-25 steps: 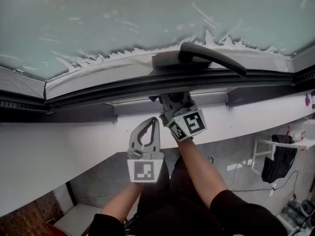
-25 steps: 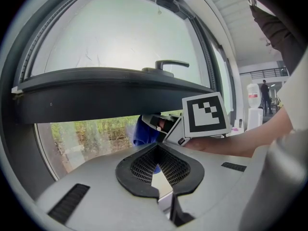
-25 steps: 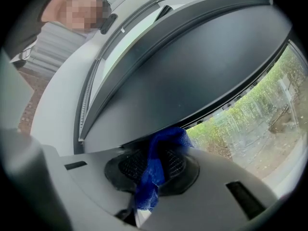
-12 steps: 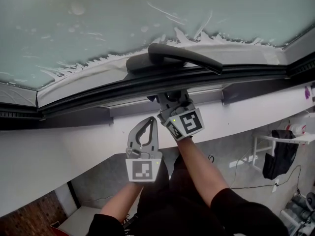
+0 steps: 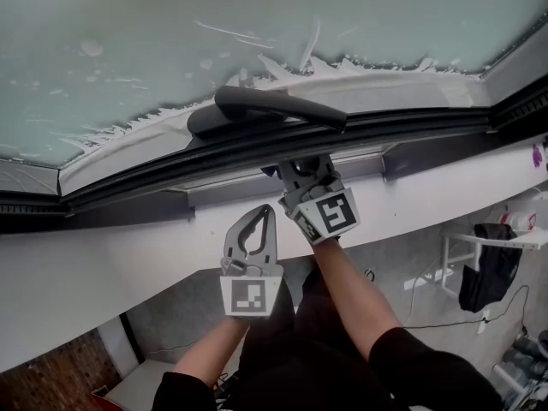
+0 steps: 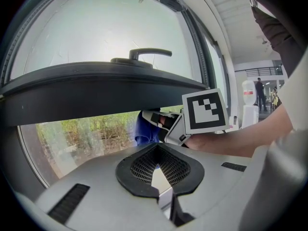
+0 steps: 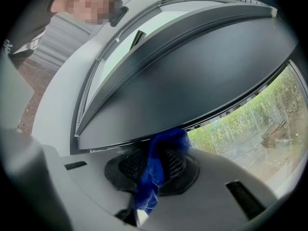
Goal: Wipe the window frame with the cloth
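Right gripper view shows the right tongs (image 7: pixel 154 169) clamped on a blue mesh cloth (image 7: pixel 163 150), whose bunched end presses up against the underside of the dark window frame (image 7: pixel 183 81). Head view shows that frame rail running long from left to right, directly ahead of the right tongs, so the wipe probably goes sideways along it. Left tongs (image 5: pixel 261 221) are together, empty, just beside and nearer the person.
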